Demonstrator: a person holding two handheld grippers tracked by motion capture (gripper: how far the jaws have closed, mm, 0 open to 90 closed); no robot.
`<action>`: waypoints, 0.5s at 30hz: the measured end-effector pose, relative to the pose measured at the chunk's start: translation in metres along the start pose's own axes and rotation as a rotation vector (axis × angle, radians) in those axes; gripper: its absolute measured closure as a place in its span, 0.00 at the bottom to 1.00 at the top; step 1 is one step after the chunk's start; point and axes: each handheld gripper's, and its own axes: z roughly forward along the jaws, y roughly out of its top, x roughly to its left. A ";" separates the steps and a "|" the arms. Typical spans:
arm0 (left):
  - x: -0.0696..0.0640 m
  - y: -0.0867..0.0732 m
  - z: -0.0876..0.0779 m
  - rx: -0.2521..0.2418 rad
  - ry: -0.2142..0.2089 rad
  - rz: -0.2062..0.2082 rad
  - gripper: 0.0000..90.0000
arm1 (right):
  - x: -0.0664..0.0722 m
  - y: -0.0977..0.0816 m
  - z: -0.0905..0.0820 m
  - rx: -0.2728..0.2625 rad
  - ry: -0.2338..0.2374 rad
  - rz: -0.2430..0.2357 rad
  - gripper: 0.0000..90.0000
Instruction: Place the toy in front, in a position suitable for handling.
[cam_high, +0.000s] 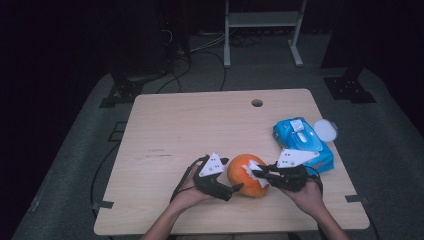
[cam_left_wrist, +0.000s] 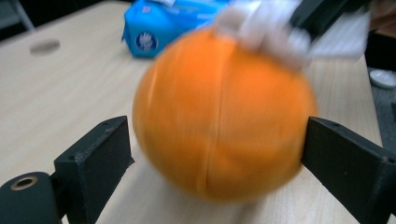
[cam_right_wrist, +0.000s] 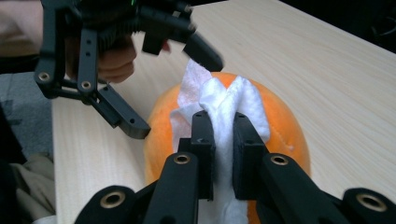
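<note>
The orange ball (cam_high: 248, 175) sits near the front edge of the bench (cam_high: 190, 125). The right gripper (cam_right_wrist: 219, 126) pinches a white wipe (cam_right_wrist: 224, 100) against the ball's top — the left gripper (cam_left_wrist: 215, 154) is spread wide around the ball's sides. A blue wipes pack (cam_high: 302, 142) lies far right.

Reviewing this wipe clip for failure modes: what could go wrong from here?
1. The left gripper has its jaws wide around the orange ball; only one pad seems to touch, so the ball may roll under pressure.
2. The right gripper pinches the white wipe by a narrow fold, which could slip out.
3. The wipes pack lies close behind the right hand; it might get knocked.
</note>
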 end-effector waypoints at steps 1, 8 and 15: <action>-0.001 -0.001 0.002 0.001 -0.008 -0.003 0.10 | -0.002 0.000 -0.001 -0.002 -0.005 0.004 0.90; -0.014 0.004 0.006 0.036 0.006 0.095 0.16 | 0.019 0.009 0.008 -0.005 0.045 -0.039 0.90; -0.013 0.000 0.006 0.052 0.009 0.115 0.20 | 0.023 0.014 0.012 0.020 0.021 -0.086 0.90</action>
